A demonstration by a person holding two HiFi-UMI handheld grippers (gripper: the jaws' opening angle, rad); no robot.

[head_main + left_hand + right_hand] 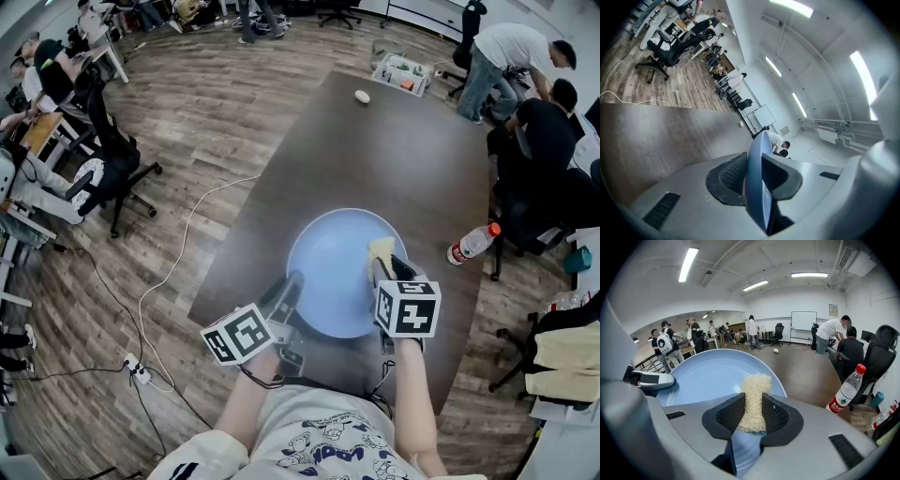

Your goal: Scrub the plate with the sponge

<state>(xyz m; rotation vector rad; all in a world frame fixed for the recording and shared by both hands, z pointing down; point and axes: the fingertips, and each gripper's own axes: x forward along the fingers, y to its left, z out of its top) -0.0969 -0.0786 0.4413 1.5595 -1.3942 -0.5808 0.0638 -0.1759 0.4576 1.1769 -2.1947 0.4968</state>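
The plate (328, 258) lies at the table's (394, 131) near edge, in front of the person. The left gripper (292, 284) is clenched on the plate's near-left rim, with the rim between its jaws. The right gripper (383, 269) grasps the sponge (381, 247), whose free end pokes past the jaws over the plate's right side, just inside the rim. To scrub well, the left clamp should hold firm so the plate neither turns nor slides off the edge. The right should press the sponge flat, so the hard jaws do not scrape the surface, and work in overlapping strokes across the centre toward the left rim. A bottle (472, 244) lies near the table's right edge, probably clear of the strokes.
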